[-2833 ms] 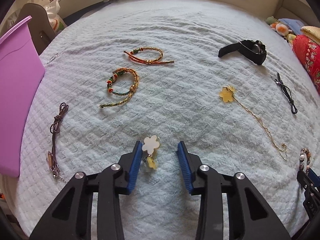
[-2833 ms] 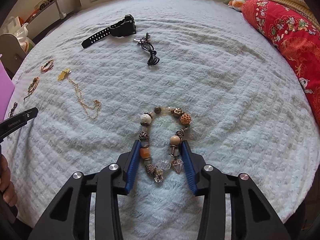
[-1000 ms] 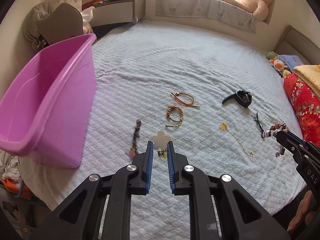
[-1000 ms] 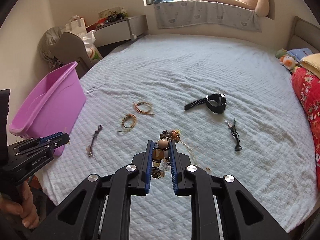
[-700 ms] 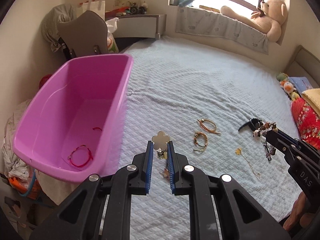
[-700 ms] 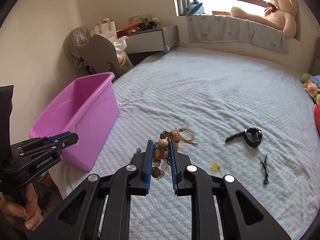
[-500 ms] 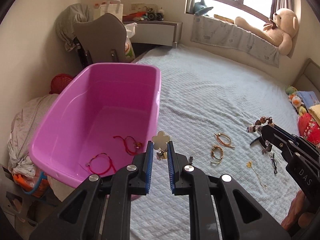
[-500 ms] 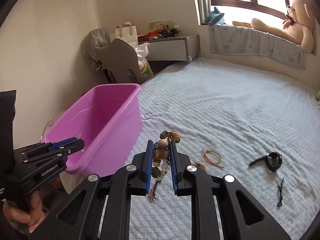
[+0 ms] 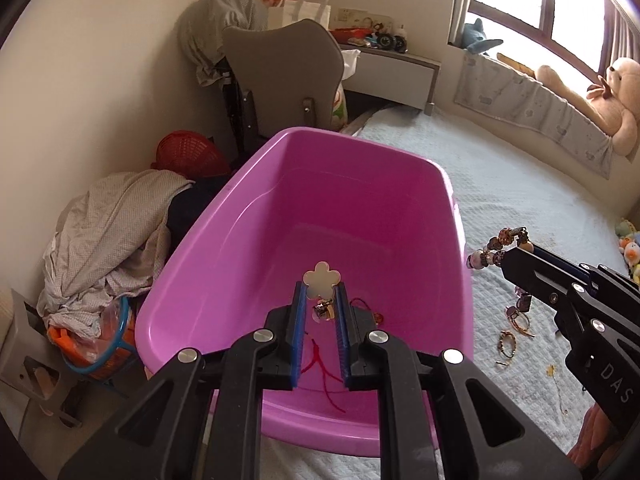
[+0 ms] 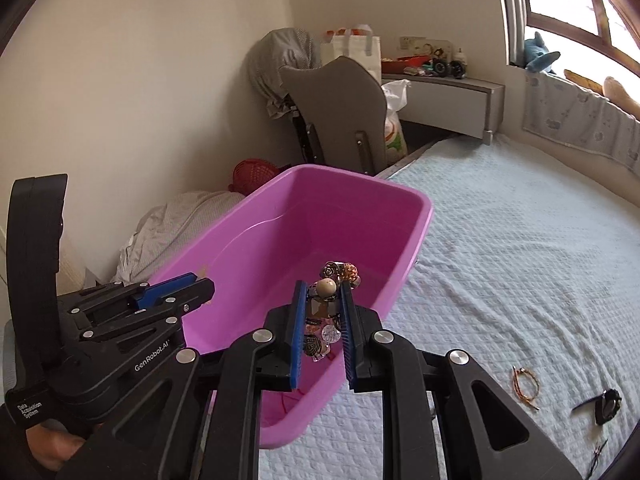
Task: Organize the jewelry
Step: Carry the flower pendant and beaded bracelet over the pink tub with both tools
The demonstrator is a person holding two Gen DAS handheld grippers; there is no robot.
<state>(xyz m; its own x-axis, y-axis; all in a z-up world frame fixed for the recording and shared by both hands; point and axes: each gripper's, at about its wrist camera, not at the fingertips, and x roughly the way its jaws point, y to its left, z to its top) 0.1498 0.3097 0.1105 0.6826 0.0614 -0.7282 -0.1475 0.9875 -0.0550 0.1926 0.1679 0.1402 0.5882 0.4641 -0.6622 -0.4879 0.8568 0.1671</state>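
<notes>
My left gripper (image 9: 321, 294) is shut on a white flower pendant (image 9: 321, 280) and holds it over the inside of the pink tub (image 9: 280, 184). Red cord bracelets (image 9: 320, 360) lie on the tub floor. My right gripper (image 10: 322, 292) is shut on a chunky beaded bracelet (image 10: 326, 300) and holds it above the tub's near right rim (image 10: 416, 232). The right gripper also shows in the left wrist view (image 9: 516, 252), just right of the tub. The left gripper also shows in the right wrist view (image 10: 200, 286), over the tub.
The tub stands at the left edge of the bed (image 10: 520, 240). Braided bracelets (image 9: 508, 340), a gold flower necklace (image 9: 552, 370) and a black watch (image 10: 604, 400) lie on the bedspread. A grey chair (image 9: 280, 80), a red basket (image 9: 188, 152) and heaped laundry (image 9: 104, 232) stand beside the bed.
Both grippers closed on their pieces, lifted them off the bed and swung left. The left one now hangs over the tub, the right one at its rim.
</notes>
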